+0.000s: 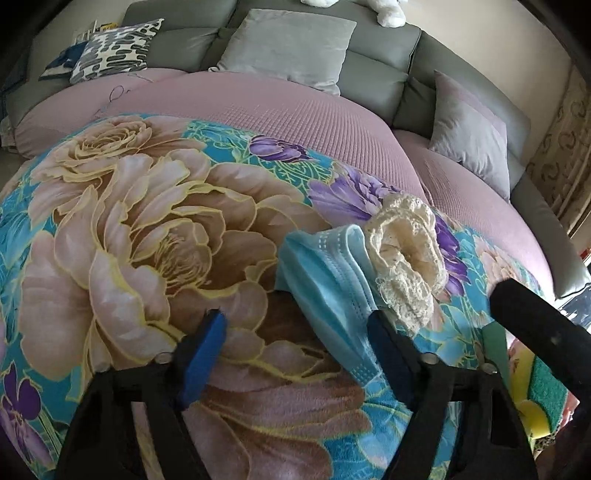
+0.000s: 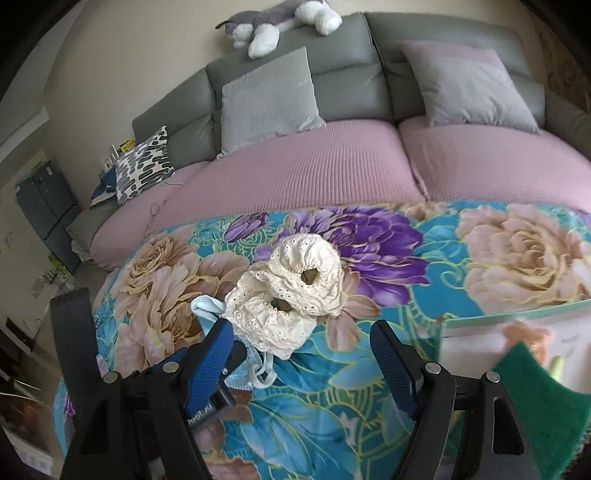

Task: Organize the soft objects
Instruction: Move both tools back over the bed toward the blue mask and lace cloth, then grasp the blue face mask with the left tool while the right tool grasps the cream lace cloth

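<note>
A blanket (image 2: 332, 387) is spread over the front of a sofa (image 2: 351, 48). On the blanket a mask (image 1: 328, 273) lies left of, and touching, a lace cloth (image 2: 291, 295). Behind them, two cushions (image 2: 269, 99) (image 2: 469, 88) are propped against the sofa back, one left, one right. A third cushion (image 2: 142, 166) stands at the sofa's far left end. A plush toy (image 2: 280, 22) lies on top of the sofa back. A box (image 2: 517, 325) is placed at the right, on the blanket, with a sponge (image 2: 546, 398) in front of it.

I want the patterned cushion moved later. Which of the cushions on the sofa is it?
The black-and-white spotted cushion at the sofa's far left end. The two other cushions leaning on the grey backrest are plain grey.
</note>
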The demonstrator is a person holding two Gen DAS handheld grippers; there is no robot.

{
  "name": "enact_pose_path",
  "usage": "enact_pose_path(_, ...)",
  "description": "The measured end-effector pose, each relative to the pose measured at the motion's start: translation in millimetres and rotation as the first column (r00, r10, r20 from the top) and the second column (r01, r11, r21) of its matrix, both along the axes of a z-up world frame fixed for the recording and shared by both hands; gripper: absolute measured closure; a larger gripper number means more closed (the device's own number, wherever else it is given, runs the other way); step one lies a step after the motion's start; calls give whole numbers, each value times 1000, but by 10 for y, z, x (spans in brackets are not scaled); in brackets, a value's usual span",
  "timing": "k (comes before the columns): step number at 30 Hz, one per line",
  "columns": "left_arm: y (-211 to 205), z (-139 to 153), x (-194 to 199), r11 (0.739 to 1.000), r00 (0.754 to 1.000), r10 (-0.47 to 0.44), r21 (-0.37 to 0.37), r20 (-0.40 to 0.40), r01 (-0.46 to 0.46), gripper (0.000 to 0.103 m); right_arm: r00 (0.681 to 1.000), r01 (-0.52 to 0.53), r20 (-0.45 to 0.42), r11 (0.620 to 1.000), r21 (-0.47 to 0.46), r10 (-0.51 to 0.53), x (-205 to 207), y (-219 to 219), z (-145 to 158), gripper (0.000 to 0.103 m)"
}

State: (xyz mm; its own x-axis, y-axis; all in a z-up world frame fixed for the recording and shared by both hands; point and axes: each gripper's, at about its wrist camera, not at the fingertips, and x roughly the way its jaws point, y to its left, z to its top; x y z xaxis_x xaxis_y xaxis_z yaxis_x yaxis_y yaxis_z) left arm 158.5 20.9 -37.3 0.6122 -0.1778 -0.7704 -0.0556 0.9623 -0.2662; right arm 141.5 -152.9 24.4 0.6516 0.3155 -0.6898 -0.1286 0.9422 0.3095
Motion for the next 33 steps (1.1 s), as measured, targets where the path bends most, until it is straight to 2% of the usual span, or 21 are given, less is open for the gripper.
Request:
enact_pose_path(5, -15, -5, 31, 1000, 1000, -11, 0, 17, 11, 34, 999, -32, -24, 999, 25, 32, 188, 94, -121, 27)
enact_pose_path(7, -41, -8, 43, 1000, 999, -22, -2, 26, 22, 41, 998, -44, -33, 998, 44, 46, 258, 122, -161, 27)
enact_pose_path(8, -56, -16, 51, 1000, 999, -27, 0, 24, 27, 48, 998, -47, -37, 998, 52, 49, 286, 129, -172, 28)
enact_pose_path(10, -71, -27, 64, 1000, 999, -30, 0, 26, 30, 51, 997, -51, -48, 997, 64, 54, 369, 151, -216, 32)
enact_pose_path(13, -69, -26, 77, 999, 999, -41, -20, 35, 41, 61, 996, -56, -70, 995, 78, 61, 472, 183, -296, 33)
enact_pose_path(15, -79, -37, 84, 999, 998, -46, -25, 34, 47, 70, 994, -60, -82, 995, 81, 67, 523, 201, -349, 38)
enact_pose_path(19, -101, -52, 100, 998, 998, -56, -31, 35, 57, 78, 993, -63, -96, 994, 85, 71, 588, 223, -424, 40)
enact_pose_path(22, -78, -67, 106, 998, 999, -46, -41, 29, 47, 89, 992, -60, -104, 995, 79, 68, 621, 243, -458, 41)
enact_pose_path(24, -48, -72, 107, 998, 999, -36, -57, 25, 38, 92, 992, -55, -113, 996, 69, 63, 649, 260, -480, 51)
enact_pose_path(26, -23, -73, 100, 997, 999, -24, -67, 23, 26, 94, 991, -49, -124, 997, 56, 56, 675, 280, -510, 55)
enact_pose_path(30, -30, -58, 91, 998, 999, -23, -51, 25, 25, 95, 991, -40, -127, 999, 36, 44, 685, 282, -536, 72)
enact_pose_path(33, -20, -28, 71, 999, 999, -17, -43, 32, 18, 96, 992, -30, -118, 999, 39, 34, 662, 238, -505, 81)
